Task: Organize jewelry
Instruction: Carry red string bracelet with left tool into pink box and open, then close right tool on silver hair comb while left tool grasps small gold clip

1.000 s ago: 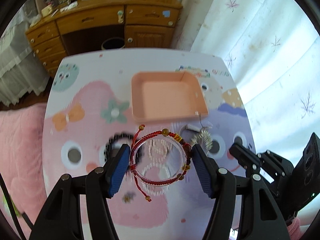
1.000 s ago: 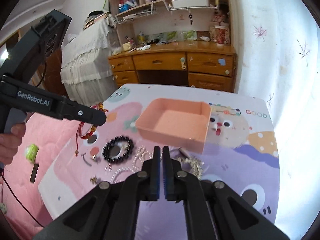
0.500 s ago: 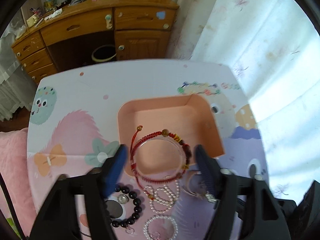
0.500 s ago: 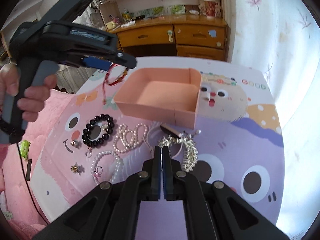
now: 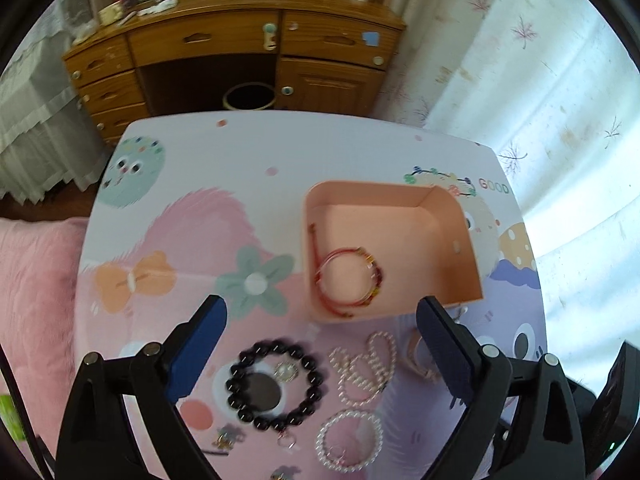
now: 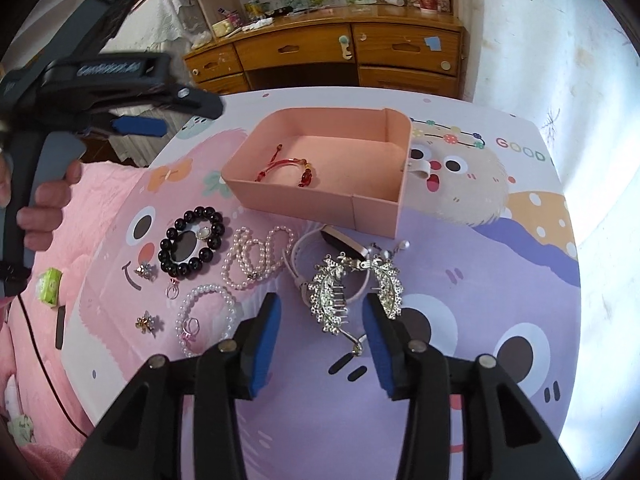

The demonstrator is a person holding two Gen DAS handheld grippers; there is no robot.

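Observation:
A red string bracelet (image 5: 348,276) lies inside the pink box (image 5: 440,216), also seen in the right wrist view (image 6: 286,168) in the box (image 6: 320,208). My left gripper (image 5: 320,340) is open and empty above the table, over a black bead bracelet (image 5: 274,384) and pearl strands (image 5: 364,368). It shows at the left in the right wrist view (image 6: 138,126). My right gripper (image 6: 322,320) is open around a silver rhinestone hair comb (image 6: 330,298). A second silver comb (image 6: 388,284) lies just right of it.
On the cartoon-print table (image 6: 500,248) lie a pearl bracelet (image 6: 206,312), small rings (image 6: 172,290), brooches (image 6: 146,322) and a white headband (image 6: 298,248). A wooden desk (image 5: 240,56) stands behind; a curtain (image 5: 560,120) hangs on the right. A pink bed (image 5: 36,300) is on the left.
My left gripper opened and dropped the red bracelet into the pink box, then pulled back. My right gripper opened and moved down to the silver comb.

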